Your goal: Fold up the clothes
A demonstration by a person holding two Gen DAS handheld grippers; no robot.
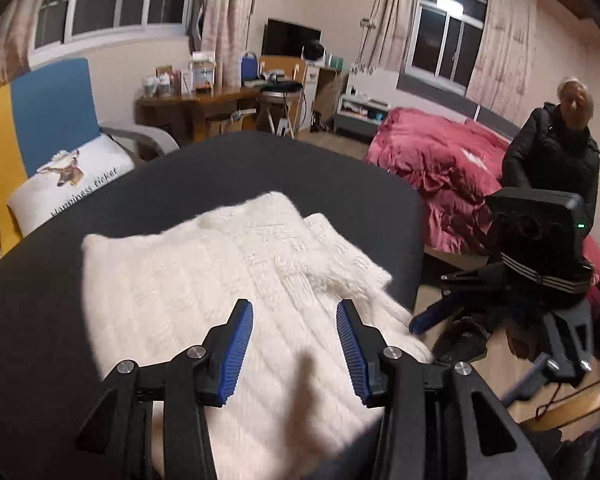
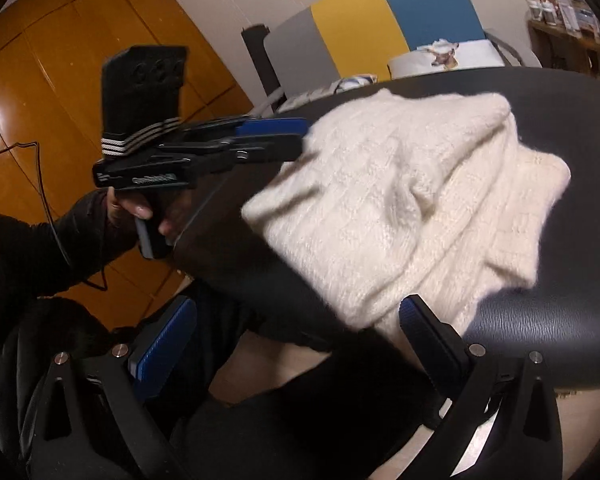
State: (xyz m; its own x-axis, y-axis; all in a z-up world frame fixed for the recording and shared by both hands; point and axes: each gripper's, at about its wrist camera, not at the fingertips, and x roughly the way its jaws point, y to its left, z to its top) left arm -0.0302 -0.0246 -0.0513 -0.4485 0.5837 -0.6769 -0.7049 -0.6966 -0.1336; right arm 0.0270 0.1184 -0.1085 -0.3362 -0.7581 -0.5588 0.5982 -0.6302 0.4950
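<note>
Your left gripper (image 1: 294, 354) fills the bottom of the left wrist view, its blue-padded fingers (image 1: 236, 354) spread wide with nothing between them, hovering over the near part of the white knitted sweater (image 1: 236, 280). That sweater lies folded on the black padded table (image 1: 40, 300), covering the centre of the frame, with one fuzzy edge reaching the table's right side. At lower right, your right gripper (image 1: 416, 326) sits just beside that edge, one blue tip almost at the knit. Switch to the right wrist view: your right gripper (image 2: 296, 344) has its fingers set wide apart at the bottom, empty, with the sweater's rumpled corner (image 2: 364, 312) hanging just above them off the table edge. At centre left, your left hand (image 2: 136, 208) grips the handle of the other tool, whose blue tips meet the sweater's left side. Farther back in the left wrist view, a white cushion (image 1: 70, 192) rests at left, a pink quilt (image 1: 440, 168) heaps at right, and a person in a dark jacket (image 1: 552, 160) sits beyond it.
</note>
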